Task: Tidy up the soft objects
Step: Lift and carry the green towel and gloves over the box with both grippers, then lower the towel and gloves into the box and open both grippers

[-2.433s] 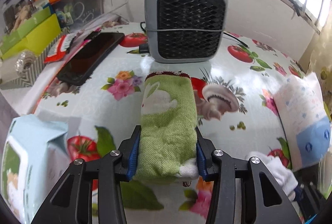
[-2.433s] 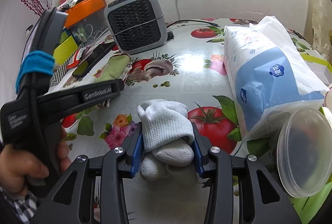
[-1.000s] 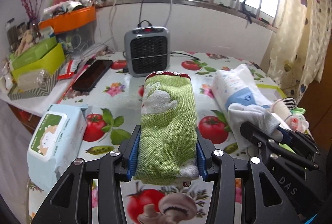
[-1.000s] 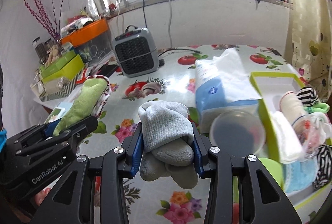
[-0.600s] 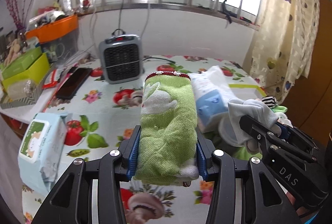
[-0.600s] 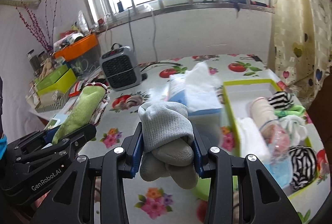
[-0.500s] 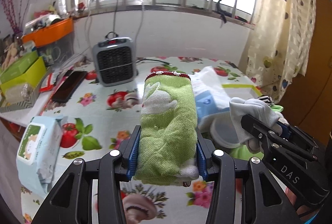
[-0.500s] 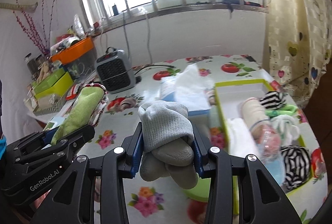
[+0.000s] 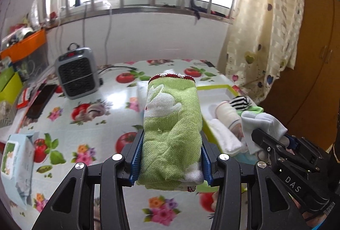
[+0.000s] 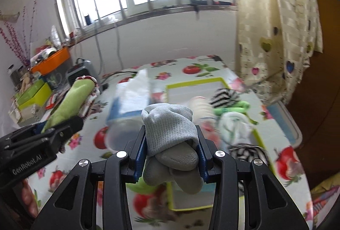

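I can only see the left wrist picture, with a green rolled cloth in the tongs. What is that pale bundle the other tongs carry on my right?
Observer: A grey sock bundle, its pale cuff folded over darker toes, clamped in the right tongs.
Operator: Is anything hidden behind my green cloth?
Observer: Yes, a clear plastic tub, blurred, just left of the yellow-rimmed tray.
Operator: Does the tray hold more than I see?
Observer: A second striped bundle lies toward its near end.
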Available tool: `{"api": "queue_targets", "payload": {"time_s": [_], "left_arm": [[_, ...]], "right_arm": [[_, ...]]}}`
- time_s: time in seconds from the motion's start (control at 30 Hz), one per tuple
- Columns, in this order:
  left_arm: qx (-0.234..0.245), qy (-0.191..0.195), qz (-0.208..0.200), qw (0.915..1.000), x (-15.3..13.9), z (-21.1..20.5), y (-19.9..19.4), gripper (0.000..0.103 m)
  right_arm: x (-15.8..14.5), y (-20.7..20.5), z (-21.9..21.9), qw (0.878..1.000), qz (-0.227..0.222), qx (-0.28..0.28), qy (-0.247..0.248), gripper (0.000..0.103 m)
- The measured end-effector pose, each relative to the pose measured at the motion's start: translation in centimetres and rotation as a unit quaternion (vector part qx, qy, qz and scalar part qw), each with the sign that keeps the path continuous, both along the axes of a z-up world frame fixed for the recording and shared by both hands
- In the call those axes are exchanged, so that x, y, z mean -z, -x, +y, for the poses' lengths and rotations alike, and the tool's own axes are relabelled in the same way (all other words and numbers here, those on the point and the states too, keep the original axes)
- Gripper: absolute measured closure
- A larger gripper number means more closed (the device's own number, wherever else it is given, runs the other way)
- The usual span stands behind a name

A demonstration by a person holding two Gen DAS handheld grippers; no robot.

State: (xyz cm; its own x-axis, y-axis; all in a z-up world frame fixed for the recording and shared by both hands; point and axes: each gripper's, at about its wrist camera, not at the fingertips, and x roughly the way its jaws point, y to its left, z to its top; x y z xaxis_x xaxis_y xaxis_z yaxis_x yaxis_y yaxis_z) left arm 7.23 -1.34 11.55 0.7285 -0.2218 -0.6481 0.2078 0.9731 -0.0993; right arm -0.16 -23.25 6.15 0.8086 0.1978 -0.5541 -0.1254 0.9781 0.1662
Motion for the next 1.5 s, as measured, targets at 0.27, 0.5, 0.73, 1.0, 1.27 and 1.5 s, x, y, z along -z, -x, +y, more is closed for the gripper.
{"api": "queue_targets", "payload": {"time_s": [0.27,0.5,0.73,1.0,1.27,1.5], "left_arm": [[0.027,0.003,0.012,0.9996,0.2,-3.2,-1.6,0.059],[0.047,-0.001,0.021,0.9987,0.6,-5.8,-3.4,0.059],[0.048,-0.002,0.048,0.9977,2.1,-7.7,-5.7,0.059],[0.045,-0.017,0.062,0.9969,3.2,-9.5,-8.0,0.059],[0.043,-0.021,0.085,0.9952,4.6,-11.1,-10.3,0.059],[0.031,-0.019,0.114,0.9928,5.9,-12.1,-12.7,0.058]], "right_arm": [[1.4,0.5,-3.6,0.999,0.017,0.035,0.01,0.062],[2.7,0.3,-5.7,0.998,0.033,0.057,0.014,0.062],[4.2,-0.5,-6.6,0.996,0.05,0.063,0.027,0.062],[5.7,-1.0,-6.8,0.996,0.06,0.056,0.029,0.061],[5.9,-0.9,-6.8,0.997,0.057,0.05,0.029,0.061],[6.1,-0.9,-6.8,0.997,0.056,0.05,0.024,0.061]]}}
